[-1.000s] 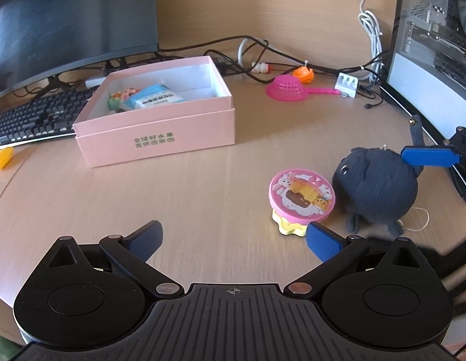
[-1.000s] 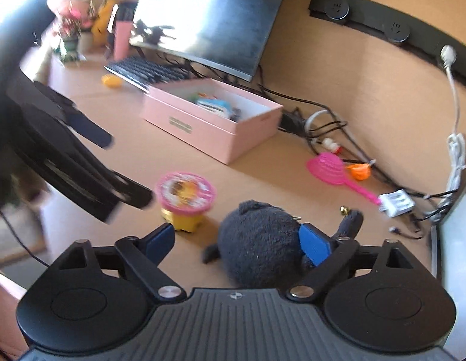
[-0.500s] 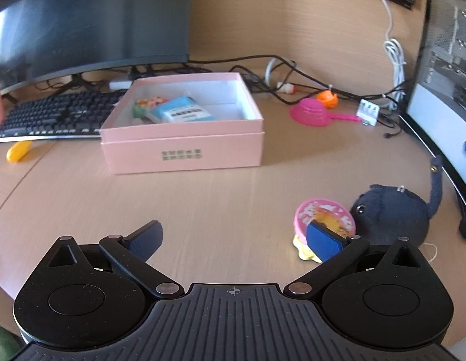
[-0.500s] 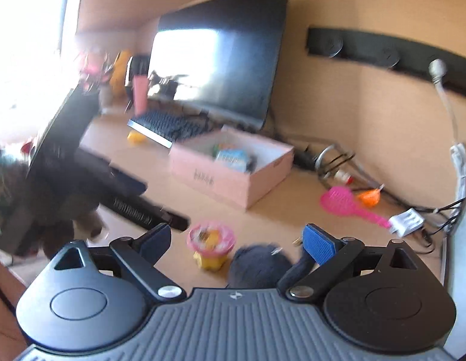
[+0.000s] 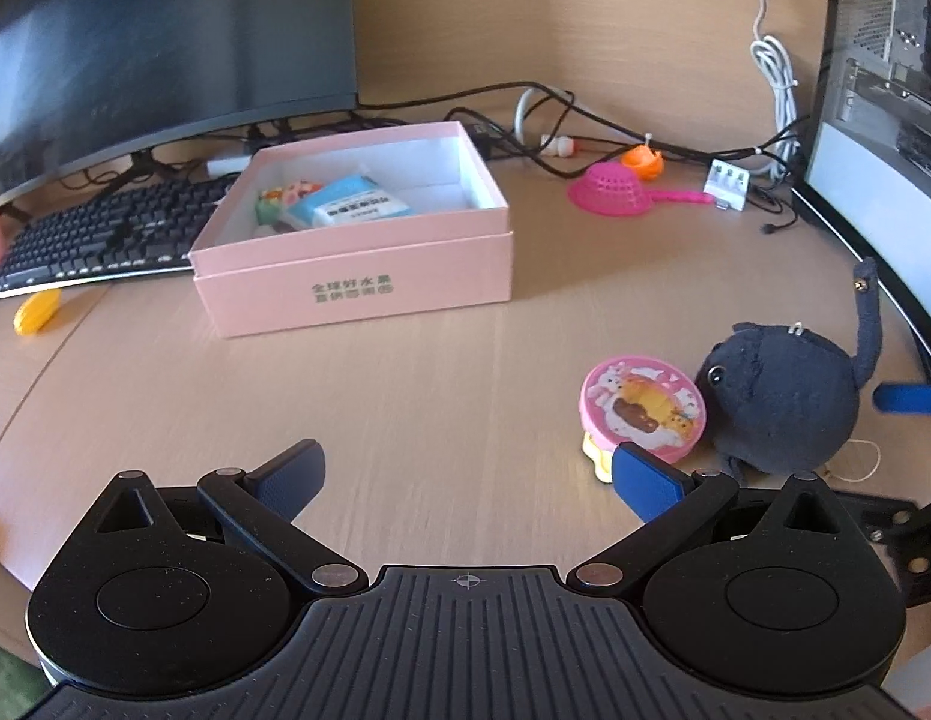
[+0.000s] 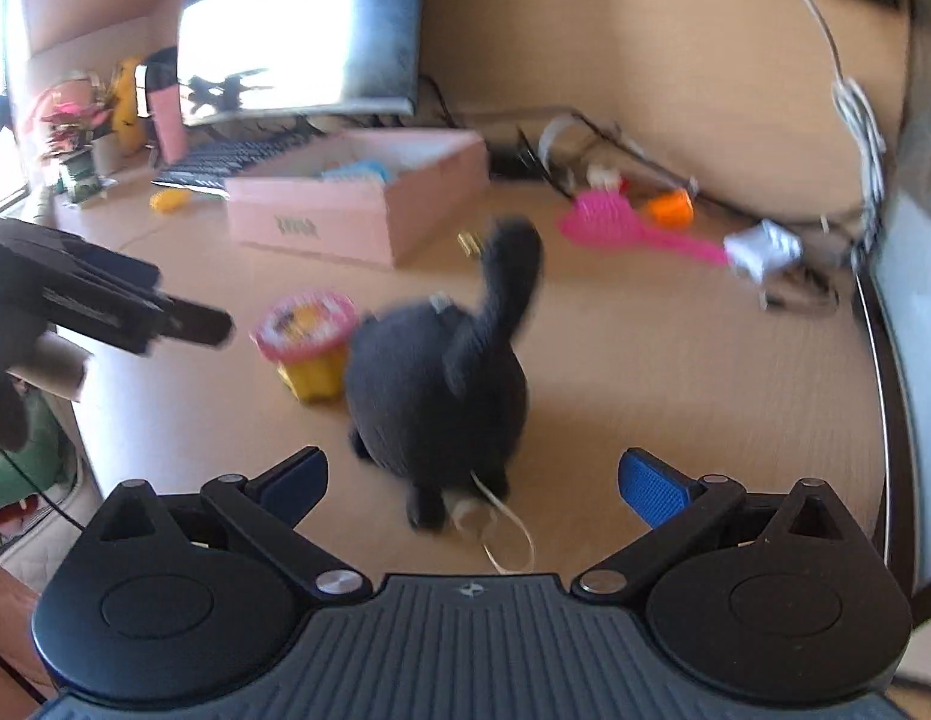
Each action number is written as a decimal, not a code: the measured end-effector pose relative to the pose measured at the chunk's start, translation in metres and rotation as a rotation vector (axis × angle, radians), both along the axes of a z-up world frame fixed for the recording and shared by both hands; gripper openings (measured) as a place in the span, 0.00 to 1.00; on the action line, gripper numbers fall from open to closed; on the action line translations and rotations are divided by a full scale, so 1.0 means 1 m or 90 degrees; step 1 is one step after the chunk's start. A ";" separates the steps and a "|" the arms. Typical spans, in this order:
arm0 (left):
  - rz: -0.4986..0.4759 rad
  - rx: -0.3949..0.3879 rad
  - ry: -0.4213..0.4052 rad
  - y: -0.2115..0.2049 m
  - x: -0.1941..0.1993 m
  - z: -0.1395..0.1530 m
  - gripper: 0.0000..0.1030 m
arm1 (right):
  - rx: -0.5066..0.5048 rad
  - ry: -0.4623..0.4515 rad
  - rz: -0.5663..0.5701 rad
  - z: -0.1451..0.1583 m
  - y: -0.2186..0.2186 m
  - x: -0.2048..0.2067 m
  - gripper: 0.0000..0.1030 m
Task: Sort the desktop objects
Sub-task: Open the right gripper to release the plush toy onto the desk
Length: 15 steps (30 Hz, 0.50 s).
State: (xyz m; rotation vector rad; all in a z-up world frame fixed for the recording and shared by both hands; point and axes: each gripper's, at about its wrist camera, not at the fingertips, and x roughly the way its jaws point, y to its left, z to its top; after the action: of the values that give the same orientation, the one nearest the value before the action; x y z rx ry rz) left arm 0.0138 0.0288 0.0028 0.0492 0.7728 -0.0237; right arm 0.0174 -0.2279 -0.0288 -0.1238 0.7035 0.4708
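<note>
plush cat (image 6: pixel 435 384) sits ahead of right tongs (image 6: pixel 472 480), jaws opening.

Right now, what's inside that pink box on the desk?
Inside the pink box: a light blue packet and a colourful item beside it, on a white bottom. The near wall hides whatever lies beneath them.

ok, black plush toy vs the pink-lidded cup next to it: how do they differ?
The black plush toy is soft, dark and rounded with a tail sticking up; the pink-lidded cup is rigid, with a yellow base and a flat cartoon-printed lid. The plush toy looks bulkier than the cup. Both sit side by side on the desk, outside the pink box.
</note>
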 end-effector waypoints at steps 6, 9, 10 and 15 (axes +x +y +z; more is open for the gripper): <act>-0.007 0.010 -0.008 -0.005 0.000 0.004 1.00 | 0.041 0.051 -0.037 -0.015 -0.016 -0.001 1.00; -0.005 0.006 -0.008 -0.006 0.001 0.006 1.00 | 0.051 0.046 -0.045 -0.015 -0.019 -0.004 1.00; -0.008 0.007 -0.009 -0.007 0.000 0.007 1.00 | 0.047 0.043 -0.048 -0.016 -0.018 -0.005 1.00; -0.018 0.038 -0.028 -0.003 -0.003 0.013 1.00 | -0.036 0.033 -0.044 -0.017 -0.001 -0.007 1.00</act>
State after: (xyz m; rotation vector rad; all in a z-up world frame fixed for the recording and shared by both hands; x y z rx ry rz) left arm 0.0103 0.0257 0.0154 0.1171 0.7294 -0.0258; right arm 0.0105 -0.2287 -0.0459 -0.1399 0.7691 0.3894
